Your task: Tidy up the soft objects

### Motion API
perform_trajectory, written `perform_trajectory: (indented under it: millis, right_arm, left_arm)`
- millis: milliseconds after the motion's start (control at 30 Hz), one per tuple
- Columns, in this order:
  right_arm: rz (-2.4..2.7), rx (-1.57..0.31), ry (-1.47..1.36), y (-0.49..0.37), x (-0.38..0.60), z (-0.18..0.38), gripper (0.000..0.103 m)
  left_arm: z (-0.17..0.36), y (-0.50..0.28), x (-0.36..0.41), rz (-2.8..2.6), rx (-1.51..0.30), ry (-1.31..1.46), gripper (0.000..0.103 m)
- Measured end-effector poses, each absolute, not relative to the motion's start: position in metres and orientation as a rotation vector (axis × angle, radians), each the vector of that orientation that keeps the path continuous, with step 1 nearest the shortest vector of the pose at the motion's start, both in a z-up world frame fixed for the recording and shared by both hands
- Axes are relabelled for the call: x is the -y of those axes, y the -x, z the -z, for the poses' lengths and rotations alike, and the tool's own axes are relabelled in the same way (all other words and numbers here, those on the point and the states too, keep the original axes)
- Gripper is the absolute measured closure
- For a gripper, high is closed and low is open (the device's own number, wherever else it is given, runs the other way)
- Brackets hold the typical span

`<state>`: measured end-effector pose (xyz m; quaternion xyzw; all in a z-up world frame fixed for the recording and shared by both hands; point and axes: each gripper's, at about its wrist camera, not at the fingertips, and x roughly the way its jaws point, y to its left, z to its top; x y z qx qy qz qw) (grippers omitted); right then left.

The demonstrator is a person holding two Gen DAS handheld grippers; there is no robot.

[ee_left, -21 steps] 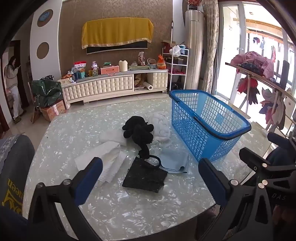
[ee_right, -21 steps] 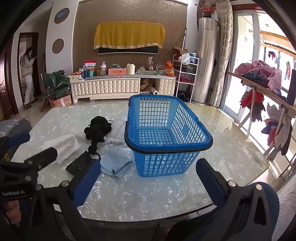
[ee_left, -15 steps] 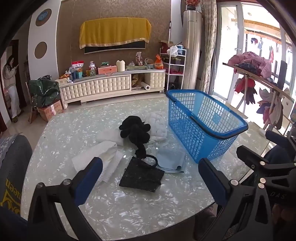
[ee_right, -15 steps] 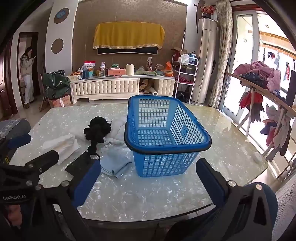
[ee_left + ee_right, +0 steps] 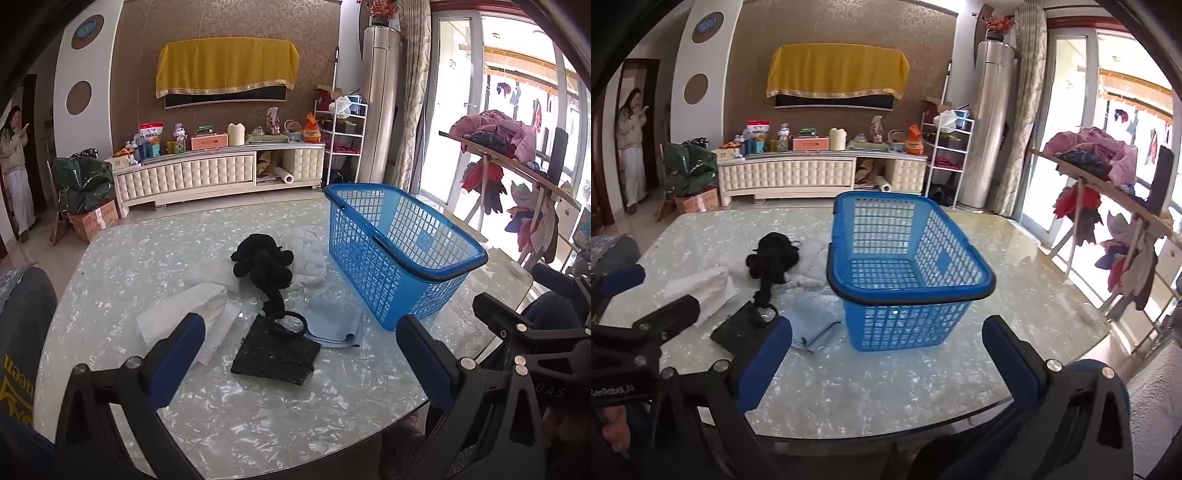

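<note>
Both our left gripper [image 5: 299,354] and right gripper [image 5: 886,354] gape empty above the pearly table [image 5: 258,417]. We see soft cloths [image 5: 266,266] heaped left of the blue basket [image 5: 908,273], which is empty; behind stands a TV cabinet [image 5: 218,173].

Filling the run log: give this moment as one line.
left hand-held gripper: open, empty | right hand-held gripper: open, empty | basket: empty | cloths: on table

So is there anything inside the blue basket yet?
No, the blue basket is empty; its mesh floor shows bare, and the soft things lie on the table beside it.
</note>
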<state>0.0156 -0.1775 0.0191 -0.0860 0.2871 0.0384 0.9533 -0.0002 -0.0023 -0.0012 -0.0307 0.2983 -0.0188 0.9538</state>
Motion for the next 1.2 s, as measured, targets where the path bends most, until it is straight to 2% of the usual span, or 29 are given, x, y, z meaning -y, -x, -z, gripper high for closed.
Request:
perform_trajectory:
  millis: [1200]
  right_arm:
    - [-0.06,-0.601,0.177,-0.0121,0.1778,-0.0181,0.0]
  left_arm:
    - [-0.0018,0.0055,0.0008,0.056,-0.592,0.075,0.0]
